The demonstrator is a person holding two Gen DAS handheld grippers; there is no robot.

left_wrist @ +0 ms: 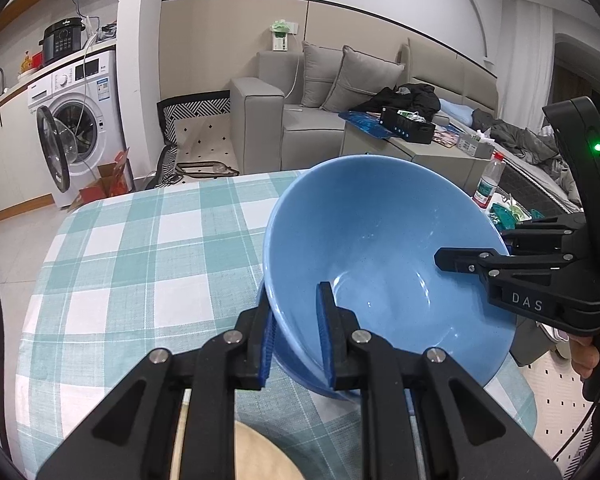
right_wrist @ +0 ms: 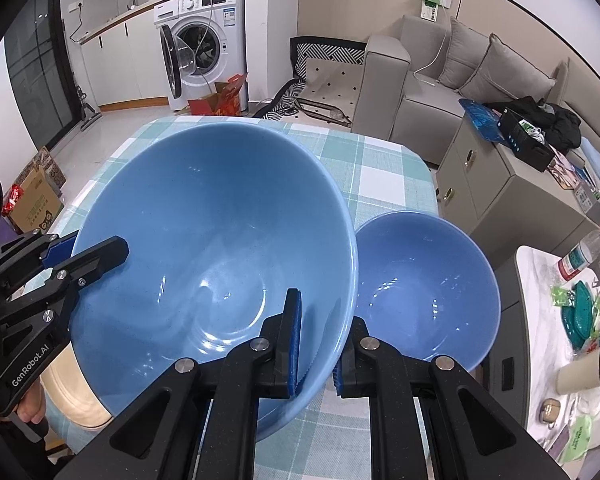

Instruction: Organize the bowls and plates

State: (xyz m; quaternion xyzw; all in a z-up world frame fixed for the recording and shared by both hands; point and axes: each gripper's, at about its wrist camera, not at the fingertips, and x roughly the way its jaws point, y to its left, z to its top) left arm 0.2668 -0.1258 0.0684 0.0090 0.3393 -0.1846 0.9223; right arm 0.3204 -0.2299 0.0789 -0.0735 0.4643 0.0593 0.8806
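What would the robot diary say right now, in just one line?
left tool: shut on big blue bowl rim | right tool: shut on opposite rim | small blue bowl: beside it on checked tablecloth

Both tongs are matte black angular linkages joined by round silver screws, their fingers lined with ribbed blue pads. The left tongs [left_wrist: 296,332] read "GenRobot.AI" in white; the right tongs [right_wrist: 318,344] read "DAS" and show a green light. Bare fingers grip each handle.
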